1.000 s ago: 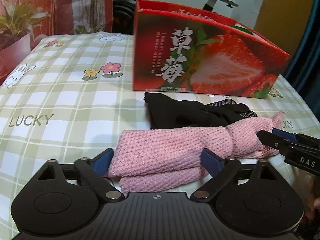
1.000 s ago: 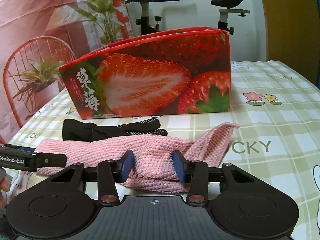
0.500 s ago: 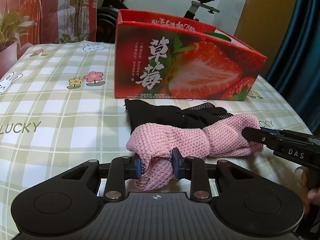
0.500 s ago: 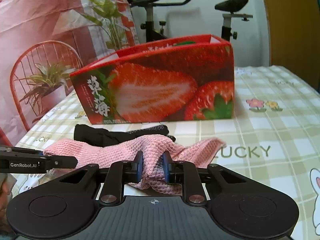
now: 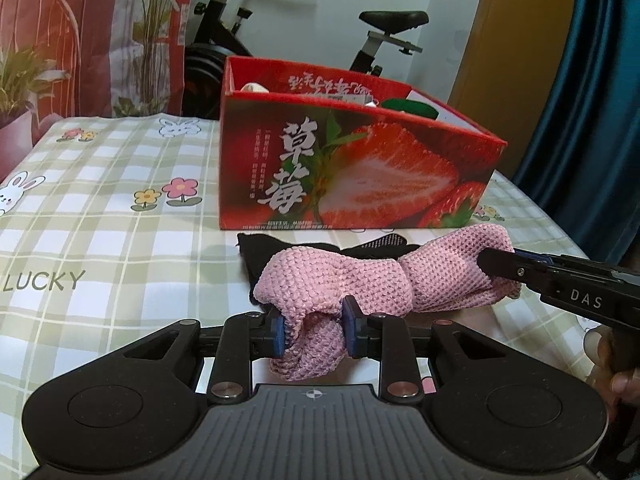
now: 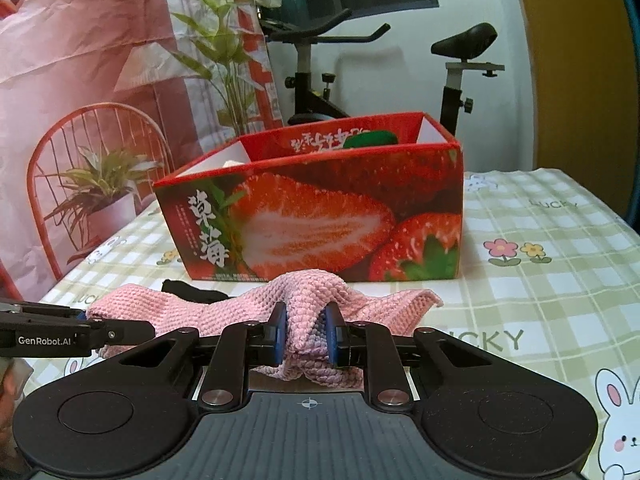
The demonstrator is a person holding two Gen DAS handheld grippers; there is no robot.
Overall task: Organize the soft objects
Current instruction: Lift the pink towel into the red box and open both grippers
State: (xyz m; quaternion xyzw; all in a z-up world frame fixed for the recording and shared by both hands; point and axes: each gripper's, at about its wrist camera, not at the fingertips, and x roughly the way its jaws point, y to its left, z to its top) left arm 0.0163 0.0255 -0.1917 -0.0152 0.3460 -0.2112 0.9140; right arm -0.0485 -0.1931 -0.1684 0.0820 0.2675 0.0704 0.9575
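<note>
On the checked tablecloth, label by label:
pink knit cloth: lay bunched across the near table, at 6 o'clock from the box; one end was pinched up at each gripper, middle sagging between them.
left gripper: jaws clenched on the cloth's left end, blue pads pressing a fold from both sides; loose fabric hung below the pads.
right gripper: jaws clamped on the other end, a ridge of knit standing up between the pads; seen from the left wrist view it came in at 3 o'clock, tip buried in the cloth.
black glove: flat on the table right behind the pink cloth, partly covered by it, at 12 o'clock from the left gripper.
strawberry box: red carton, open top, upright just beyond the glove; something green and something white showed inside, too hidden to identify.
tablecloth: green-white check, flowers, rabbits, "LUCKY" print.
exercise bike: behind the table at 12 o'clock.
red chair: with a plant, at 10 o'clock in the right wrist view.
</note>
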